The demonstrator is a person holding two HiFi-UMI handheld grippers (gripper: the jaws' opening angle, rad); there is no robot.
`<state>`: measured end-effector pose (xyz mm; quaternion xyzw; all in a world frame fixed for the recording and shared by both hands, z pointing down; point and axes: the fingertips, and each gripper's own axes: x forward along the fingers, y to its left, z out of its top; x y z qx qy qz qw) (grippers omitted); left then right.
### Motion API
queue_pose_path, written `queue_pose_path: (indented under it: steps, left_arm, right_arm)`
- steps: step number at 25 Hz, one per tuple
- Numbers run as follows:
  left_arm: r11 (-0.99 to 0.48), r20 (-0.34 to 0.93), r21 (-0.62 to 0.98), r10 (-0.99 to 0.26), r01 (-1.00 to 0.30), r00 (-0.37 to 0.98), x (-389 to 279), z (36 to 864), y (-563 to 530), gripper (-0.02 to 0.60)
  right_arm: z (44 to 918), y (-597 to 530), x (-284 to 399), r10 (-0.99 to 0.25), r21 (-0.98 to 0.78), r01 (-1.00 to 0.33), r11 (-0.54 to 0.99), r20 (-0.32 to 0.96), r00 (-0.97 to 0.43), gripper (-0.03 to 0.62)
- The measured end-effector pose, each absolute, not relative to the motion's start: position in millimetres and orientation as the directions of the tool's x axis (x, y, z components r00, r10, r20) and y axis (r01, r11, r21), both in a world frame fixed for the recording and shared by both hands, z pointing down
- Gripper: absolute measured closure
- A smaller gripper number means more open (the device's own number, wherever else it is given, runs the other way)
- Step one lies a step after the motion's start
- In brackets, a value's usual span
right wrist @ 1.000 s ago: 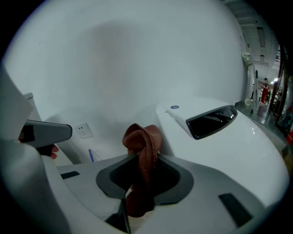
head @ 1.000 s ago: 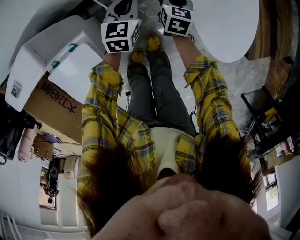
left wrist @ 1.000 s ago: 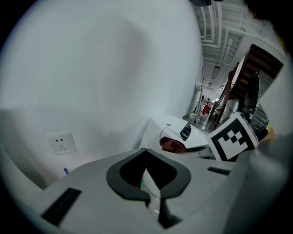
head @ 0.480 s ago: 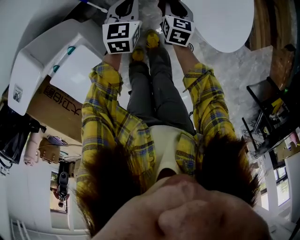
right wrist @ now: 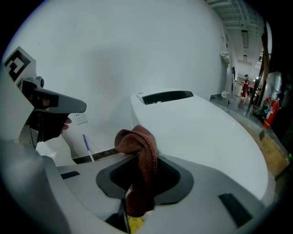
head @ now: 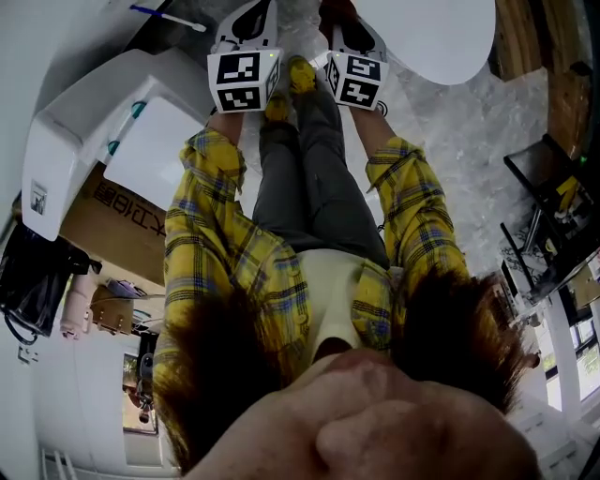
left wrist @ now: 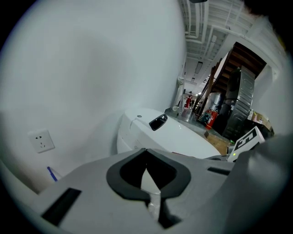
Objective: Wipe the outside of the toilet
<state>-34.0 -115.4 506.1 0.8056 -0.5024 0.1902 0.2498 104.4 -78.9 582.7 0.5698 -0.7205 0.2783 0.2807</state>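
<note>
The white toilet [right wrist: 197, 132] stands against a white wall, lid down, with a dark panel at its back. It lies just ahead of the left gripper as well, where the toilet [left wrist: 165, 137] sits beyond the jaws. In the head view its lid [head: 431, 37] shows at the top right. My right gripper [right wrist: 139, 157] is shut on a brown cloth [right wrist: 139, 151] that bunches above the jaws, short of the toilet. My left gripper [left wrist: 146, 151] is shut with nothing in it. Both grippers, left [head: 251, 11] and right [head: 339, 11], are held out over my legs.
A blue-handled stick [right wrist: 88, 147] leans at the wall's foot below a wall socket [right wrist: 81, 119]. A white unit [head: 84, 122] and a cardboard box [head: 122, 220] stand at my left. Dark stands and clutter [head: 553, 225] fill the right side on the marble floor [head: 469, 150].
The head view has swung a little. The right gripper's marker cube sits lower in view, nearer my body. The left gripper has hardly moved. Both stay shut.
</note>
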Motion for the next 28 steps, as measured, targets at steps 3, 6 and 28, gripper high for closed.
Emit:
queue_pose_path:
  steps: [3,6,28]
  left_arm:
    - [-0.392,0.561,0.213,-0.701,-0.895,0.44,-24,507,-108,0.574]
    - [-0.414,0.565,0.214,-0.687,-0.885,0.458,-15,509,-101,0.574]
    - [-0.433,0.574,0.207,-0.672,-0.877,0.468,-18,509,-85,0.574]
  right_arm:
    - [589,-61,120,-0.656,-0.07,-0.982,0.175,0.735,-0.169,0.477]
    - [594,-42,135,-0.648,-0.043,-0.985,0.168,0.748,-0.144,0.477]
    - [570,17,147,-0.666,-0.025,-0.975,0.222,0.727,-0.17,0.477]
